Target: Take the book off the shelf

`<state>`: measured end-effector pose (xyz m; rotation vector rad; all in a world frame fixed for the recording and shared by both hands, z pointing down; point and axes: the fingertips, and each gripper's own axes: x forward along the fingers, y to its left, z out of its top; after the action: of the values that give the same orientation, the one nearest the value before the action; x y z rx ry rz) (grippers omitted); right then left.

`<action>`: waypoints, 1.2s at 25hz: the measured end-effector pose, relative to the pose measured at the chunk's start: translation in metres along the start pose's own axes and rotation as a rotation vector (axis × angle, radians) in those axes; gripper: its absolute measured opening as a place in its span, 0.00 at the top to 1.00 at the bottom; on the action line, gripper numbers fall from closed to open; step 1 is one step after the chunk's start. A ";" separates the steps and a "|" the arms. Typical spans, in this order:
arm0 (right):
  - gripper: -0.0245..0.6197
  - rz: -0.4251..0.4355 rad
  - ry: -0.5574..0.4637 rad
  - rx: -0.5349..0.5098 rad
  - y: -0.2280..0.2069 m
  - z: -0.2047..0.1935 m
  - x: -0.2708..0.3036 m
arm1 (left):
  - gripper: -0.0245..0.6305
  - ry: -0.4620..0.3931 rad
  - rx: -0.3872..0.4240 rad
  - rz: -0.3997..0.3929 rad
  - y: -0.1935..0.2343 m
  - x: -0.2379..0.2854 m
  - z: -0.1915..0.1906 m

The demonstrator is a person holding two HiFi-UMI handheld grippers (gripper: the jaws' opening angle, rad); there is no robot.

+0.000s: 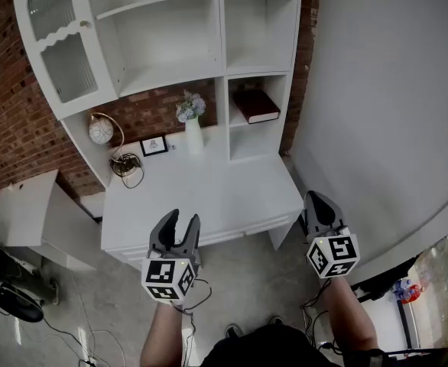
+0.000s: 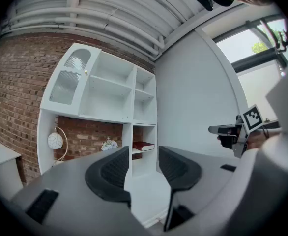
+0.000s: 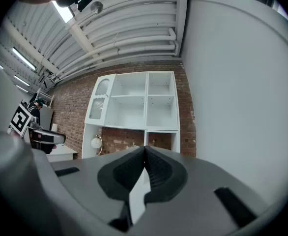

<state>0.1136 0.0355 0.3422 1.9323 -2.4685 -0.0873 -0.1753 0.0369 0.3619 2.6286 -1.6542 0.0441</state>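
Lying flat on a board in the lower right compartment of the white shelf unit [image 1: 170, 44]: the dark red hardcover book [image 1: 256, 105]. A pale page edge shows along its near side. Nothing touches it. In the head view it sits at about 1 o'clock from frame centre.

At the book's 8 o'clock, on the white counter [image 1: 209, 197] and against the unit's central upright, stands a white narrow-necked vase [image 1: 194, 138] with pale blue flowers. Toward 9 o'clock from the vase are a small black-framed picture [image 1: 154, 145] and then a round white globe lamp on a brass arc [image 1: 101, 131], with a black cable [image 1: 128, 167] looped at its base. A red brick wall [image 1: 10, 121] runs behind. A ribbed-glass door [image 1: 60, 48] fills the unit's upper left.

The left gripper [image 1: 182, 219] is at the book's 7 o'clock, over the counter's near edge and well apart from the book. Its jaws stand apart with nothing between them; its own view shows the shelf upright and the book through the gap.

The right gripper [image 1: 314, 199] is at the book's 5 o'clock, off the counter's right corner, also well apart. Its jaws are pressed together and empty.

Both grippers are aimed at the shelf unit.
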 end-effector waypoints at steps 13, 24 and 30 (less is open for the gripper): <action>0.96 0.026 -0.030 0.045 -0.045 -0.002 -0.033 | 0.69 0.024 0.002 0.036 -0.059 -0.002 -0.003; 0.67 0.135 -0.071 0.103 -0.100 0.000 -0.037 | 0.58 0.006 -0.031 0.069 -0.121 0.026 0.007; 0.67 0.186 -0.110 0.138 -0.130 0.009 -0.035 | 0.58 0.013 -0.010 0.113 -0.151 0.031 0.016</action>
<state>0.2478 0.0389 0.3281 1.7777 -2.7829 -0.0227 -0.0256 0.0732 0.3455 2.5197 -1.7929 0.0555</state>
